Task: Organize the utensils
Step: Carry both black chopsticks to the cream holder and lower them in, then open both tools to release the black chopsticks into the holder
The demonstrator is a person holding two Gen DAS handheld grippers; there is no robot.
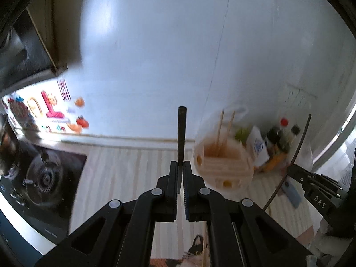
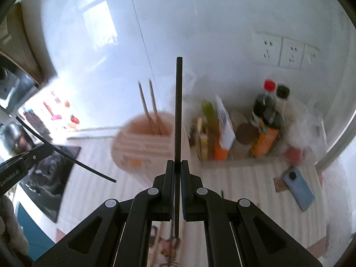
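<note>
My left gripper [image 1: 180, 166] and right gripper [image 2: 177, 166] each pinch a black chopstick [image 1: 182, 133] [image 2: 178, 111] upright; the holder [image 2: 144, 142] with two chopsticks inside sits ahead; I'd tip each stick tip-down over its mouth before letting go.

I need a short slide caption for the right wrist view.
Right gripper holds a black chopstick upright before the utensil holder on the counter.
</note>
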